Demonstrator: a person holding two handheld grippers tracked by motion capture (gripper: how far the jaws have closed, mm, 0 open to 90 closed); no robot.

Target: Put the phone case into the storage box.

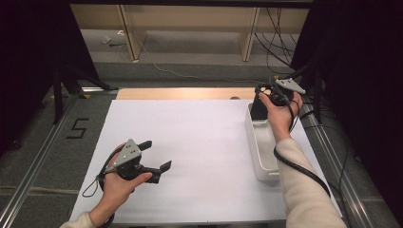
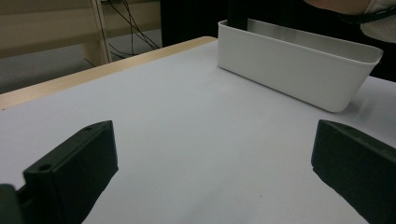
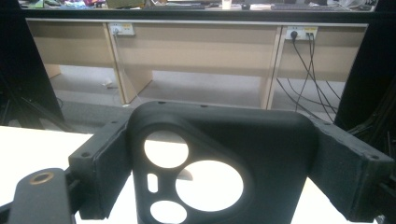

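Right gripper [image 3: 224, 172]: the jaws are closed on a black phone case [image 3: 219, 163], one jaw against each side edge. The case stands upright between them, its camera cutouts, one round hole beside a larger one with a small slot and a third hole below, facing the gripper's camera. In the high view the right gripper [image 1: 266, 97] holds the case [image 1: 259, 108] at the far end of a white bin [image 1: 260, 152], the case's lower part reaching down inside the bin's rim. Whether the case touches the bin floor cannot be determined.

Left gripper [image 2: 210, 172]: the jaws are spread wide with nothing between them, bare white table surface showing in the gap. In the high view the left gripper [image 1: 154, 166] is held low over the near left part of the table [image 1: 190, 142], jaws pointing toward the bin, well apart from it. From the left gripper view the bin [image 2: 299, 70] stands at the far right, long side facing the camera.

The bin lies along the table's right edge, long axis running away from the person. The table top is white, with a wooden strip along its far edge.
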